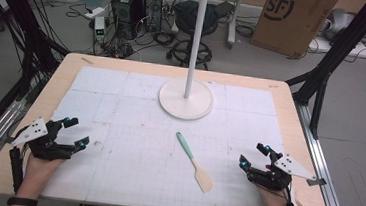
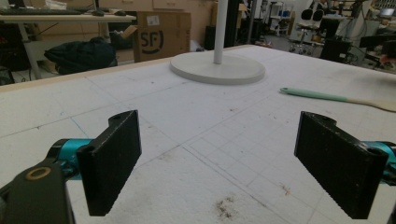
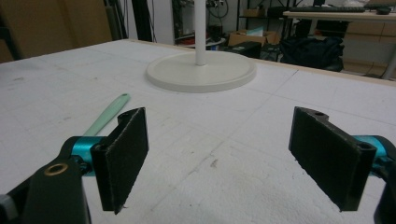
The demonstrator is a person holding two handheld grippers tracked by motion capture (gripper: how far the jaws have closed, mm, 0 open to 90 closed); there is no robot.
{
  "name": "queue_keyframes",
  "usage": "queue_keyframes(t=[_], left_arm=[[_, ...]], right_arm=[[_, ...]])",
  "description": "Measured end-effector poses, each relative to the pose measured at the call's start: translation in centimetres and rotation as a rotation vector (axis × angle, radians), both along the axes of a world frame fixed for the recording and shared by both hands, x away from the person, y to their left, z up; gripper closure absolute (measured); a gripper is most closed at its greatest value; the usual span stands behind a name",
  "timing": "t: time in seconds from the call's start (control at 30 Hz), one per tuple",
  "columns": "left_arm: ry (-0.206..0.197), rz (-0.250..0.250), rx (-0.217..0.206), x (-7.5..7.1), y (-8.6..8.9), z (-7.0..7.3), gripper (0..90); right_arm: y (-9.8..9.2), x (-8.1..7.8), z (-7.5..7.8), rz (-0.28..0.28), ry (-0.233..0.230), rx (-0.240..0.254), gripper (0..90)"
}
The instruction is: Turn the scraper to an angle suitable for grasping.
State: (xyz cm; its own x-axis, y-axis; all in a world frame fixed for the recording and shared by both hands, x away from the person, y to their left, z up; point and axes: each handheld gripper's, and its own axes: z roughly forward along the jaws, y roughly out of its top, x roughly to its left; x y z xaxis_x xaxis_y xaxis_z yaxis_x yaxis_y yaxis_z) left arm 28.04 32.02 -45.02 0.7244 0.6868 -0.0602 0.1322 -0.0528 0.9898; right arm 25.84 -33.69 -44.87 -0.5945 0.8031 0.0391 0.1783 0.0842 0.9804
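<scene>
the mint-handled spatula (image 1: 194, 162) lies flat near the table's middle, just this side of the white stand (image 1: 186, 98), while the left gripper (image 1: 76, 134) and right gripper (image 1: 254, 156) rest at the near corners, both wide open and empty, seemingly ready to reach for it.

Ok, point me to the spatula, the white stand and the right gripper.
spatula (image 1: 194, 160), high view, where green handle meets wooden blade.
white stand (image 1: 173, 102), high view, bare rim of its round base.
right gripper (image 1: 253, 157), high view, midway between its fingertips.
</scene>
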Motion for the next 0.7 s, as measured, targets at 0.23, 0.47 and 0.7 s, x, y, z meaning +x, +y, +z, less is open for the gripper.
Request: queue_keyframes(t=[0.23,0.47,0.7], left_arm=[[-0.011,-0.009,0.025,-0.07,-0.22,0.02,15.3],[-0.016,-0.013,0.038,-0.11,-0.27,0.05,15.3],[-0.020,-0.013,0.043,-0.17,-0.36,0.04,15.3]], right_arm=[[-0.02,0.03,-0.01,-0.003,0.001,0.002,19.0],[-0.03,0.12,0.02,-0.015,0.019,0.009,19.0],[-0.03,0.16,0.04,-0.017,0.022,0.008,19.0]])
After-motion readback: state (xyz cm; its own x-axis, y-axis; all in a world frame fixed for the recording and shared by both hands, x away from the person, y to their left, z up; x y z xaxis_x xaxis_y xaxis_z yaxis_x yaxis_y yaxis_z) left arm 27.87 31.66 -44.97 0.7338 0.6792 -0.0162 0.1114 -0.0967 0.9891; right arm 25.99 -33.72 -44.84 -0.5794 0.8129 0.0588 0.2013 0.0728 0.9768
